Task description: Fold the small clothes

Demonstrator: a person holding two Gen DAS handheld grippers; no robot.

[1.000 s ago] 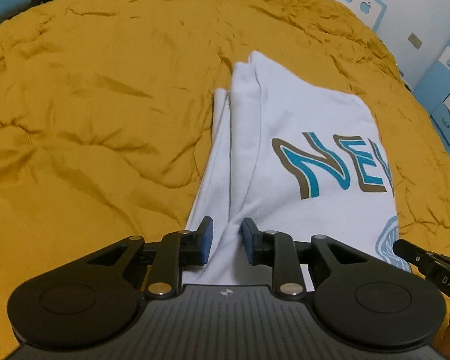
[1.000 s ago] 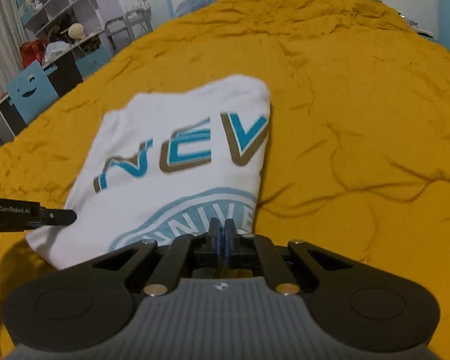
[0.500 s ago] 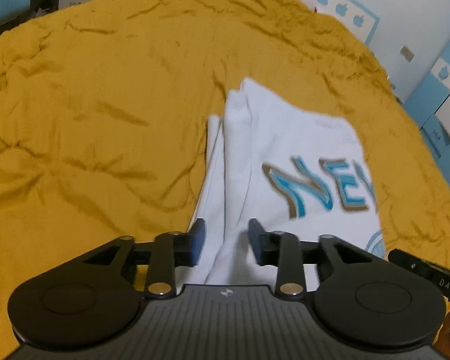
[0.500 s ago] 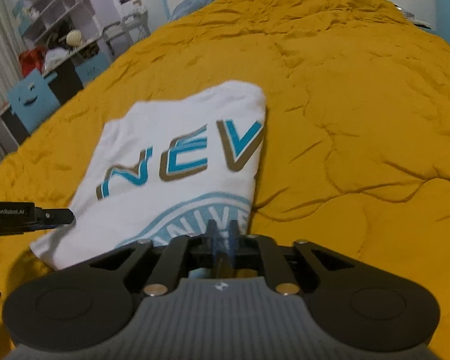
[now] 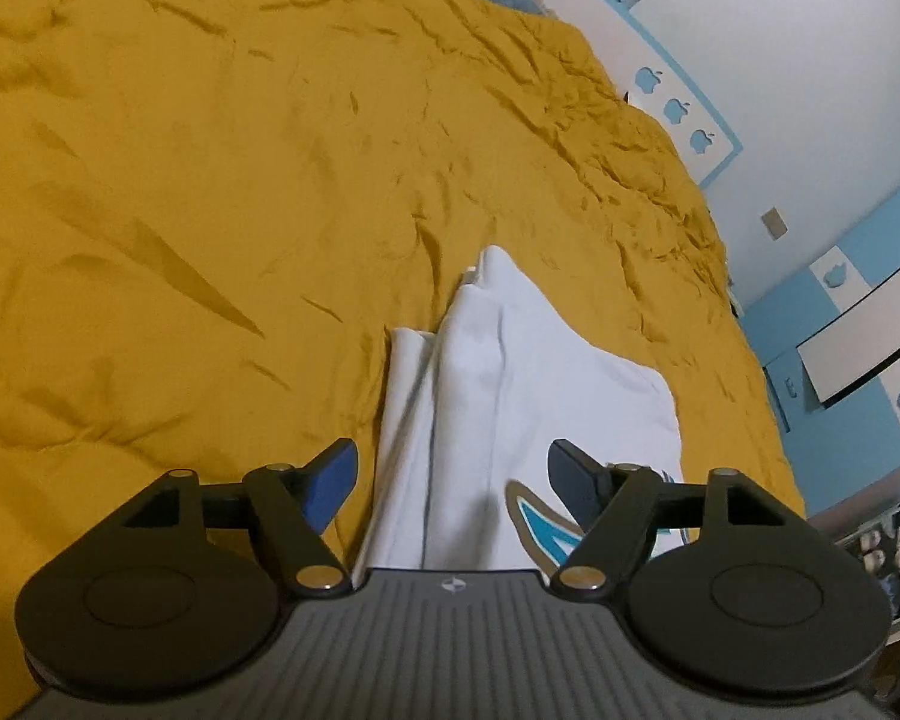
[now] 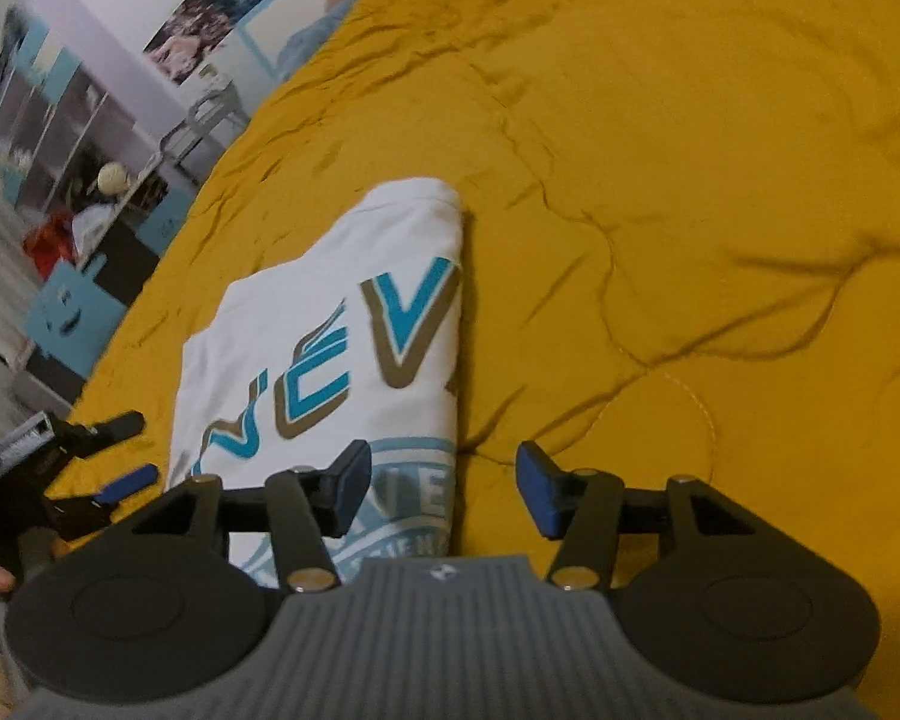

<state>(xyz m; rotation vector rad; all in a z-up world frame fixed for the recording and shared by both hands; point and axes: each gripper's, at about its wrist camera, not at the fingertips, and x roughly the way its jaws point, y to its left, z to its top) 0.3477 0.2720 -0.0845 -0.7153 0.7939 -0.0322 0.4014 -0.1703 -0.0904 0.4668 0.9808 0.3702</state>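
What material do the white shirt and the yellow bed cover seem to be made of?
White shirt: probably soft cotton knit, matte; it folds into rounded edges, and the teal and brown letters look like a flat print. Yellow bed cover: likely a padded, quilted woven fabric, matte; it shows puffy creases and a stitched line. The exact fibre of either cannot be told.

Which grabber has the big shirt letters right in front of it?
The right gripper. Its view shows blue-and-brown letters across the white shirt; the left gripper mostly faces plain white folds. Both jaws are opening.
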